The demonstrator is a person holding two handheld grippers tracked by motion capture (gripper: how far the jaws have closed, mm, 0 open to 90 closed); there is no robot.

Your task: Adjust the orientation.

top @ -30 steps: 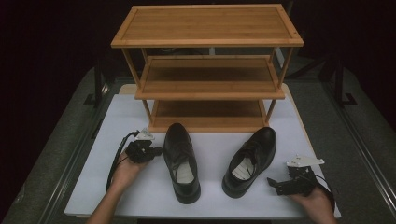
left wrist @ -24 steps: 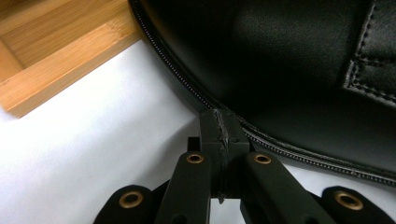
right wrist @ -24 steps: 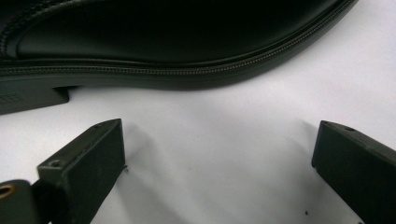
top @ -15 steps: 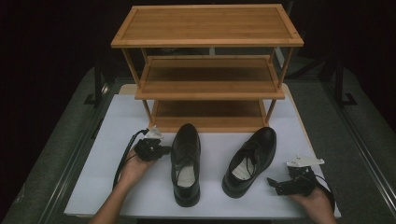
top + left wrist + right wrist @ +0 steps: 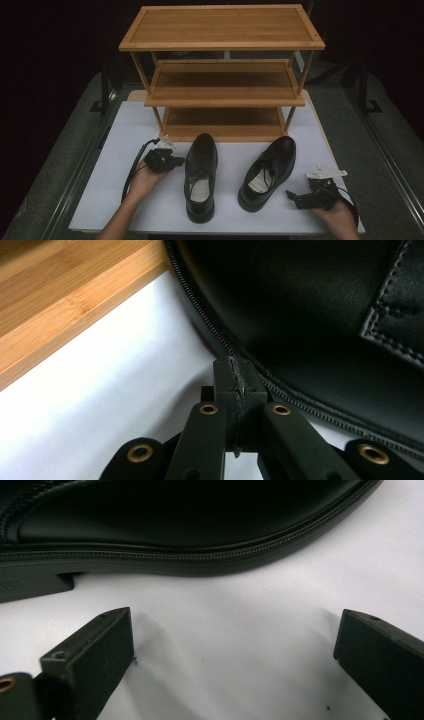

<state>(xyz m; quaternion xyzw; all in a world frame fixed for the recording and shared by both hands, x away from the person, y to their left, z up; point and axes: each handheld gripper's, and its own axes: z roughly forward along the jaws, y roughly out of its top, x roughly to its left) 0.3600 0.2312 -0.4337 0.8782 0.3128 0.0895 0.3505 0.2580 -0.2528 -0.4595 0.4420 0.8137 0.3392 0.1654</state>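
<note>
Two black leather dress shoes stand on the white mat in front of a bamboo rack [image 5: 222, 85]. The left shoe [image 5: 201, 175] points straight at the rack. The right shoe [image 5: 267, 170] is angled to the right. My left gripper [image 5: 176, 161] lies at the left shoe's left side, its tips [image 5: 235, 385] against the shoe's welt [image 5: 310, 315]. Its jaws have just been opening a hair but still stand together with nothing between them. My right gripper [image 5: 294, 197] rests open on the mat to the right of the right shoe's heel. That shoe's sole edge [image 5: 175, 520] lies just beyond its gap [image 5: 235, 640].
The rack has three shelves, and its lowest shelf edge [image 5: 60, 300] runs close behind the left shoe's toe. The white mat [image 5: 125, 125] lies on a grey table with dark frame posts [image 5: 105, 90] at either side. A hand [image 5: 142, 180] holds each gripper.
My left hand slid right against the left shoe, and the shoe's toe swung from pointing slightly left to pointing straight at the rack. The right gripper and right shoe stayed put.
</note>
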